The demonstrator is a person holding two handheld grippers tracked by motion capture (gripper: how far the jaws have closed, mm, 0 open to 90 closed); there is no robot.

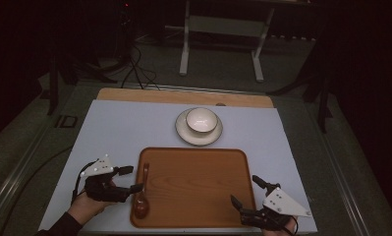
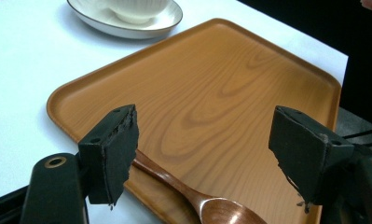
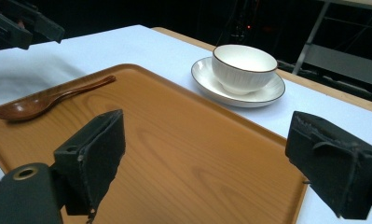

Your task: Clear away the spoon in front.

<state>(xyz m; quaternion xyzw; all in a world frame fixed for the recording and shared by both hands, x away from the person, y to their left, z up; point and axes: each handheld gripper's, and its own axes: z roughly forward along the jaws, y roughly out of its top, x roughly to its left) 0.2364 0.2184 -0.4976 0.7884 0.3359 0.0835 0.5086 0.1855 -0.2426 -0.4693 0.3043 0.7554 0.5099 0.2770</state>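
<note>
Evidently both grippers, left gripper (image 1: 129,179) and right gripper (image 1: 243,191), are held wide apart and empty at the tray's (image 1: 198,167) near corners, seemingly flanking it for lifting; the spoon (image 1: 141,199) is left lying inside

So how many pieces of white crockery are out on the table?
2. A white bowl sits in a white saucer on the table just beyond the far edge of the wooden tray. Nothing seems hidden; the only other tableware is a wooden spoon on the tray.
</note>
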